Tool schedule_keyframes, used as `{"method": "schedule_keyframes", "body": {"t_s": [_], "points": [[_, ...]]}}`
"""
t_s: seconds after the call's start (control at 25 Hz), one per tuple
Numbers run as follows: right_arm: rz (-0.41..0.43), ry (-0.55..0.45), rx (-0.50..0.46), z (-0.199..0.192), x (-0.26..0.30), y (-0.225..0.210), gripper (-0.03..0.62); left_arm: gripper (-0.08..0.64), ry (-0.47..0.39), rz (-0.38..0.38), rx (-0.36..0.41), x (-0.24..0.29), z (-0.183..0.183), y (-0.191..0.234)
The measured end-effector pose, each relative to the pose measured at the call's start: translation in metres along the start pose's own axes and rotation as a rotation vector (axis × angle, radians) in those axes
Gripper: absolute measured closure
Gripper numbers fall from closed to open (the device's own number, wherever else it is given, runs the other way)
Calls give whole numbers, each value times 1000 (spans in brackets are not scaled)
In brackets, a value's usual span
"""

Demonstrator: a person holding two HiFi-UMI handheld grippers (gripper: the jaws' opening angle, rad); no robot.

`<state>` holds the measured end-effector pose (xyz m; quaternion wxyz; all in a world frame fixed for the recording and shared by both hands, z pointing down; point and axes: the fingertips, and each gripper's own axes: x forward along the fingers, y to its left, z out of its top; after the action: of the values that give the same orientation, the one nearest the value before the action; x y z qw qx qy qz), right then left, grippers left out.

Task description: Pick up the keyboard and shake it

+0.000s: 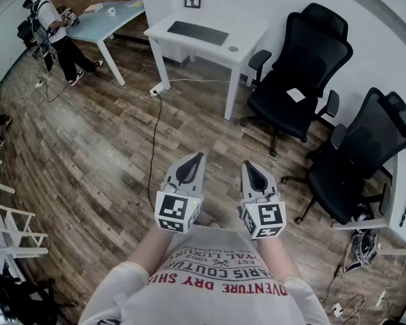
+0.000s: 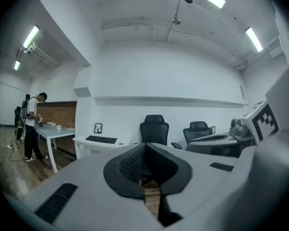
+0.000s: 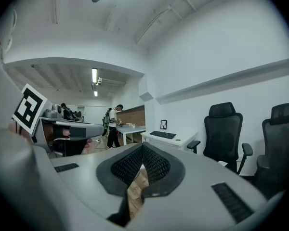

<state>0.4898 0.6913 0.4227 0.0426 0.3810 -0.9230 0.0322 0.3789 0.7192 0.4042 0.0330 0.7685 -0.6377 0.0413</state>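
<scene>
L gripper [image 1: 199,156], R gripper [image 1: 247,163] closed; kbd [image 1: 197,32] far, tiny.

head cam's up high, looking steeply down past the person's shirt [image 1: 216,276] at the wood floor [image 1: 88,154], with the left tongs [image 1: 198,157] and right tongs [image 1: 247,164] close under it. each tongs cam rides just behind its own jaws and faces level across the room. all three catch the white worktop [image 1: 250,36], keyboard [image 1: 197,32] and black chairs [image 1: 294,80], all well away. each tongs cam also gets the other tongs at its edge.
</scene>
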Motion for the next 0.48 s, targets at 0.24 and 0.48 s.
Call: {"method": "schedule_keyframes", "body": {"t_s": [0.24, 0.48], "points": [[1, 2, -2, -2, 1, 0, 567, 532, -1, 4, -9, 3, 1, 2], [20, -2, 39, -8, 14, -11, 566, 531, 15, 22, -33, 16, -7, 7]]}}
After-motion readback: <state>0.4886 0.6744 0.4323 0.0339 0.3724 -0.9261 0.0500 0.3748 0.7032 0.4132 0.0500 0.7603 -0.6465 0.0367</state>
